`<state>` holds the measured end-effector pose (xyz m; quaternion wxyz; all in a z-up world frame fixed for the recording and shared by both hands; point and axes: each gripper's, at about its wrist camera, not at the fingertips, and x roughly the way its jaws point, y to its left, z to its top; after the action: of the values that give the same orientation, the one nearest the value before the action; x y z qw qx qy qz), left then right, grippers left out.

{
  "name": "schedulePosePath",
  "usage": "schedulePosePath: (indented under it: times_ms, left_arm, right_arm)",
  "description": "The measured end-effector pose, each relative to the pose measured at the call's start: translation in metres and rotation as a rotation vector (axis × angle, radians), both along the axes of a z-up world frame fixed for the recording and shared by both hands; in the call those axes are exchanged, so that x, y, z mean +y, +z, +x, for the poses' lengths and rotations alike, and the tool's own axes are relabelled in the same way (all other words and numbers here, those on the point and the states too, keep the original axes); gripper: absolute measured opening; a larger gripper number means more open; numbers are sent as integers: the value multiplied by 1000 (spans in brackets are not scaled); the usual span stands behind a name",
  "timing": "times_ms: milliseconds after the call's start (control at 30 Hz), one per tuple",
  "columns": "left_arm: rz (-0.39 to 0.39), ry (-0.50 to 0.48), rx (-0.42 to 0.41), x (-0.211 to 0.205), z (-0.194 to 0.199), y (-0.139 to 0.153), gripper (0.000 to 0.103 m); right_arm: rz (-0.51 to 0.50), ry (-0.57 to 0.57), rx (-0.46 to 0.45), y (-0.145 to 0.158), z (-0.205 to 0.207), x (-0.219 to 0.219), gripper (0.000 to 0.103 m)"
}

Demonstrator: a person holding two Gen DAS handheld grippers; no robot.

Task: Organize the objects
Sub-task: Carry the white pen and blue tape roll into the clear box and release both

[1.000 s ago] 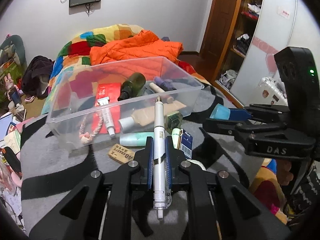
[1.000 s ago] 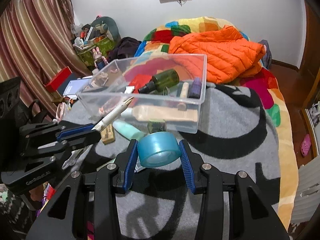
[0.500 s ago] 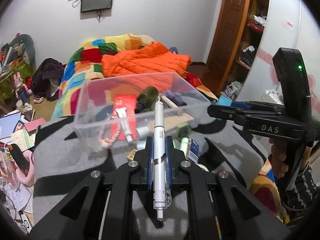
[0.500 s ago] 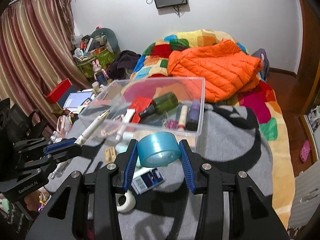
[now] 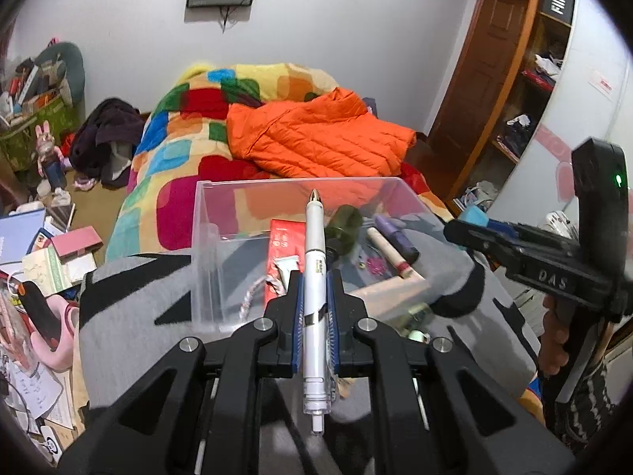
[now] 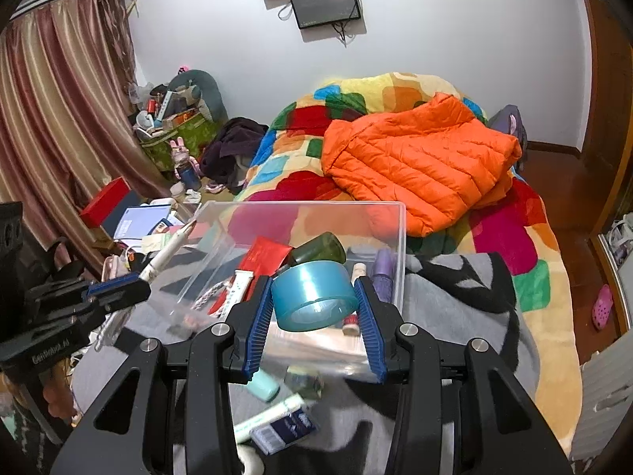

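My left gripper (image 5: 315, 297) is shut on a white pen (image 5: 315, 277) that points forward over the near edge of a clear plastic bin (image 5: 205, 237). My right gripper (image 6: 314, 304) is shut on a blue roll of tape (image 6: 312, 295), held above the bin's near side (image 6: 399, 245). The bin holds a dark green bottle (image 6: 316, 249), a red packet (image 6: 263, 255), a white tube (image 5: 287, 267), a purple tube (image 6: 383, 273) and a braided cord (image 5: 253, 297). The left gripper and pen also show at the left of the right wrist view (image 6: 118, 289); the right gripper shows at the right of the left wrist view (image 5: 470, 225).
The bin sits on a grey and black blanket (image 6: 455, 308) on a bed with a colourful quilt (image 6: 506, 237) and an orange jacket (image 6: 419, 162). Loose items lie before the bin: a mint tube (image 6: 263, 386), a blue box (image 6: 285, 431). Floor clutter lies left (image 5: 39, 261).
Both grippers have risen and moved forward toward the bin, holding the pen and the tape. The bin now sits directly beneath both, and the loose items have dropped below the fingers.
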<state>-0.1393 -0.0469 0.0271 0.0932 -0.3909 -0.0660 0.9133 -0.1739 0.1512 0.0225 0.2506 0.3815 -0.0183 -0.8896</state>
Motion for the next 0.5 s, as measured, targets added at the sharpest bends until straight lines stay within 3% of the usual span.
schedulePosePath:
  times_ms: [500]
  left_arm:
    - [-46,-3,-96,2,-70,-26,10]
  right_arm:
    - [81,29,-105,-43,-42,-33,38]
